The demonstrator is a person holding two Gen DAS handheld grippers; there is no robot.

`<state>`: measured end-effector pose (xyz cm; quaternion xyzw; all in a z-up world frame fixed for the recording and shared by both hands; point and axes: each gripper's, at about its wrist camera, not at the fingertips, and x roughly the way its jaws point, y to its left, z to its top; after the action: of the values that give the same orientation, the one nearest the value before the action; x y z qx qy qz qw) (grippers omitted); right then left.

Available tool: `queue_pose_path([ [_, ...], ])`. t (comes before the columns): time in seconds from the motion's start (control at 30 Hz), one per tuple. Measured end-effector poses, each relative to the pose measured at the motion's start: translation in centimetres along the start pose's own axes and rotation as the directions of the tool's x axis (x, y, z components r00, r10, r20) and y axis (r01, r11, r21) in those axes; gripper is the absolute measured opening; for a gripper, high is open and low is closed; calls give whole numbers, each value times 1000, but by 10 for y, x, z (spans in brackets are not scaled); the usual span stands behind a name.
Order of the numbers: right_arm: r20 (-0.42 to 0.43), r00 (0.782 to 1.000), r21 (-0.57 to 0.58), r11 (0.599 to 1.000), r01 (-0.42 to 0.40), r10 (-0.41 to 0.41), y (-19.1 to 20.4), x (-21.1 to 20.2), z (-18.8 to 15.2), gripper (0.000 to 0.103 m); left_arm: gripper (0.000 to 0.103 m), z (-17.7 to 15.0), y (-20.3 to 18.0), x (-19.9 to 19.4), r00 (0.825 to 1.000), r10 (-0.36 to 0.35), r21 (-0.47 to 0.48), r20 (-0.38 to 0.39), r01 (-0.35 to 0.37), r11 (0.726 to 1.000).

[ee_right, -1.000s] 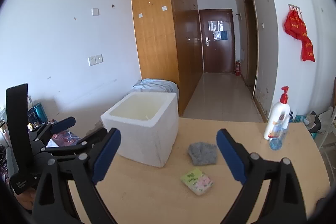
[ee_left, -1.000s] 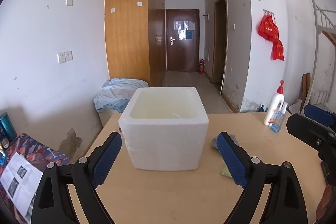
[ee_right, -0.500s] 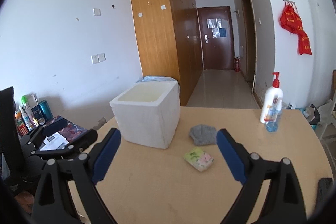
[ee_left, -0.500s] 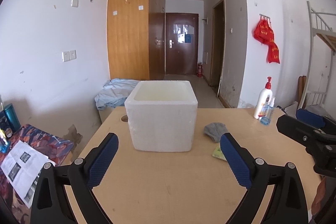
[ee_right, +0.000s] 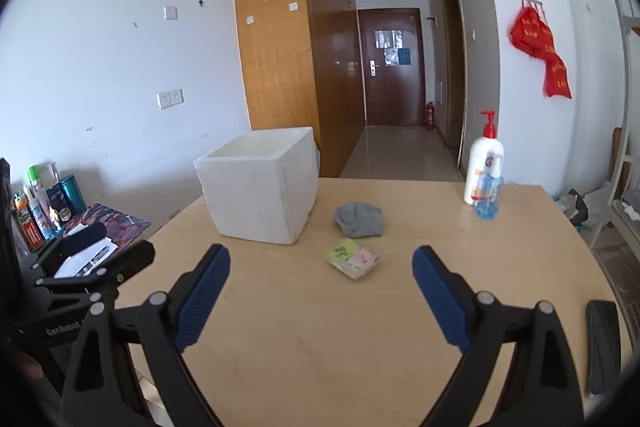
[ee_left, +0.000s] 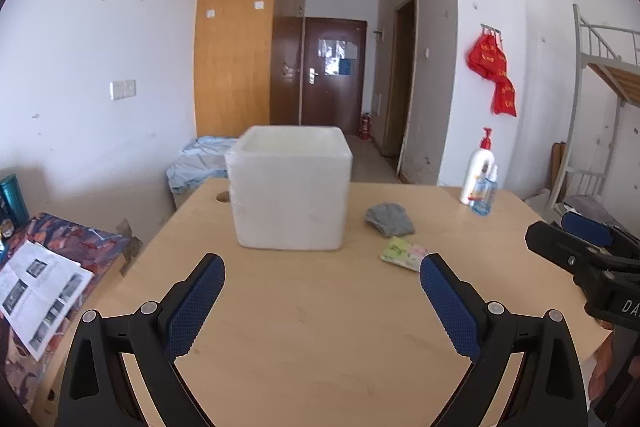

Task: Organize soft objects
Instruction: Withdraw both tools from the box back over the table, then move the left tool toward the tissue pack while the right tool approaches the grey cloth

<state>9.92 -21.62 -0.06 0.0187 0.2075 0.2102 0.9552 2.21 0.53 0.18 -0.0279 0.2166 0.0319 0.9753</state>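
Receding, both spread tools (ee_left: 320, 273) (ee_right: 321, 263) sit farther from the foam box (ee_left: 290, 187).

— What do my claws look like from here?
— I see black angular frames on the left claw (ee_left: 320, 271) and right claw (ee_right: 321, 264), blue cross-hatched pads (ee_left: 192, 303), and silver round screws at the joints.
— Any markings?
— White lettering on each black body, and a bit of skin (ee_left: 599, 371) at the edge.

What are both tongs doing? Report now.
Left tongs: open, holding nothing, above the table.
Right tongs: open, holding nothing.
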Motion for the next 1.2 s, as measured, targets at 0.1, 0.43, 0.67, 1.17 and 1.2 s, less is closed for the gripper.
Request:
queue_pose_path([
  [0.1, -5, 1000, 16, 1000, 2, -2, -4, -3, -4, 95, 98, -5, -9, 3, 1000, -23, 15, -11, 23, 1000],
  [0.43, -19, 998, 58, 997, 57, -56, -27, -11, -15, 95, 98, -13, -49, 19, 992, -118, 70, -40, 121, 990],
  [0.67, -26, 992, 106, 986, 126, -123, -53, -19, -22, 95, 98, -19, -72, 37, 986, -153, 93, -71, 159, 983],
  [1.17, -63, 990, 106, 986, 131, -125, -72, 7, -13, 95, 98, -8, -79, 79, 980, -157, 70, -123, 167, 984],
  [1.2, -66, 990, 104, 986, 128, -122, -74, 10, -12, 95, 98, -7, -79, 83, 980, -155, 68, -128, 165, 984],
])
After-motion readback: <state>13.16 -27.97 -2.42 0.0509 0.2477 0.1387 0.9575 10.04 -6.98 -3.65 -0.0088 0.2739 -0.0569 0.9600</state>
